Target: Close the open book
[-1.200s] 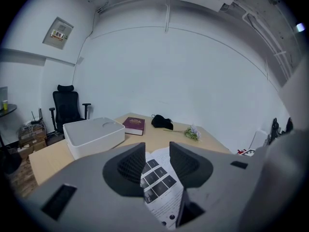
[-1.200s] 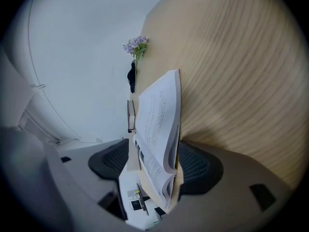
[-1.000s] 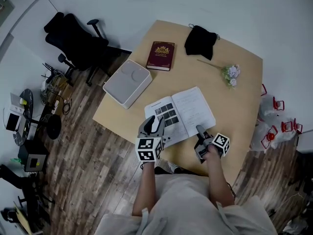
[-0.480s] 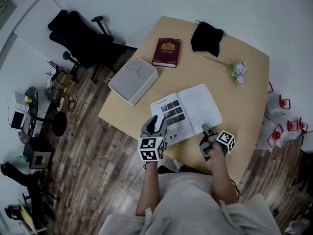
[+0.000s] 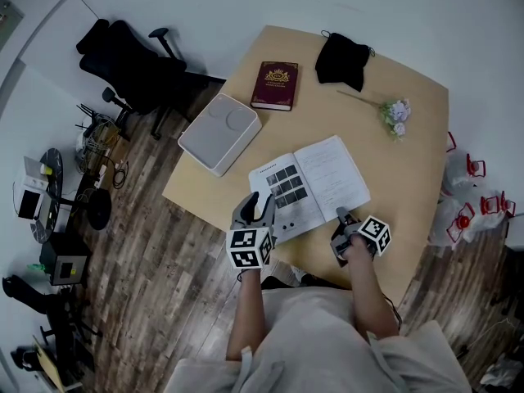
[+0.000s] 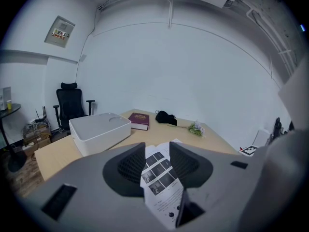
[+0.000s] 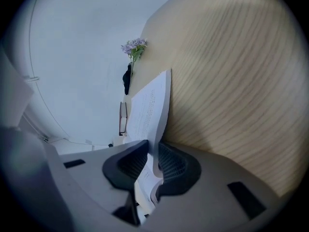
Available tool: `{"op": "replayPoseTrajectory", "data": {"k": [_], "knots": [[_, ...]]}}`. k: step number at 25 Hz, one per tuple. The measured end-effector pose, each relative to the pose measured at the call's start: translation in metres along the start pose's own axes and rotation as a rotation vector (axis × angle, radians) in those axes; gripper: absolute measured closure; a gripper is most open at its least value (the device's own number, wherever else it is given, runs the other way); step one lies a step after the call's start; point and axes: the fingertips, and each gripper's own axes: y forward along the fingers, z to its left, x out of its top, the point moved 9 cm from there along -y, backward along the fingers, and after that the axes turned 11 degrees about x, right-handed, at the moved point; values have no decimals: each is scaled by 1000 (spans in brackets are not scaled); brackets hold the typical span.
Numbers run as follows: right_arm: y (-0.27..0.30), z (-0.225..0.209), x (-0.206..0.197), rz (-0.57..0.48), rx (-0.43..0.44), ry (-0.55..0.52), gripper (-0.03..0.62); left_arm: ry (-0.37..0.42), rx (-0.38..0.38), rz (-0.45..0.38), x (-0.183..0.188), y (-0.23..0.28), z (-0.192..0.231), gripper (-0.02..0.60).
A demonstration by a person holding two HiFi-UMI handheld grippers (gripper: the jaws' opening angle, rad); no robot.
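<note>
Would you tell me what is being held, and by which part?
The right hand-held gripper, jaws just closing, pinches the book by the near edge of its right page; the left hand-held gripper holds nothing.

The light wooden table (image 5: 409,178) carries an open book (image 5: 309,188) near its front edge. A white box (image 5: 219,133) lies at the left, a closed maroon book (image 5: 273,86) behind it, a black pouch (image 5: 341,60) at the far edge and a flower sprig (image 5: 393,117) at the right.

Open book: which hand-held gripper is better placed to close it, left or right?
Probably right. The right hand-held gripper has just been closing its jaws and pinches the right-hand page of the open book, ready to fold over. The left hand-held gripper is open, the left-hand page in its gap.
</note>
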Motion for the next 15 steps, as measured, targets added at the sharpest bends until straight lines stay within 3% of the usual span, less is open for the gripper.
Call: {"op": "replayPoseTrajectory", "data": {"k": [5, 15], "knots": [[1, 5, -3, -29, -70, -27, 519, -3, 4, 2, -2, -4, 0, 417], [7, 19, -12, -160, -295, -3, 519, -18, 22, 1, -4, -6, 5, 417]]}}
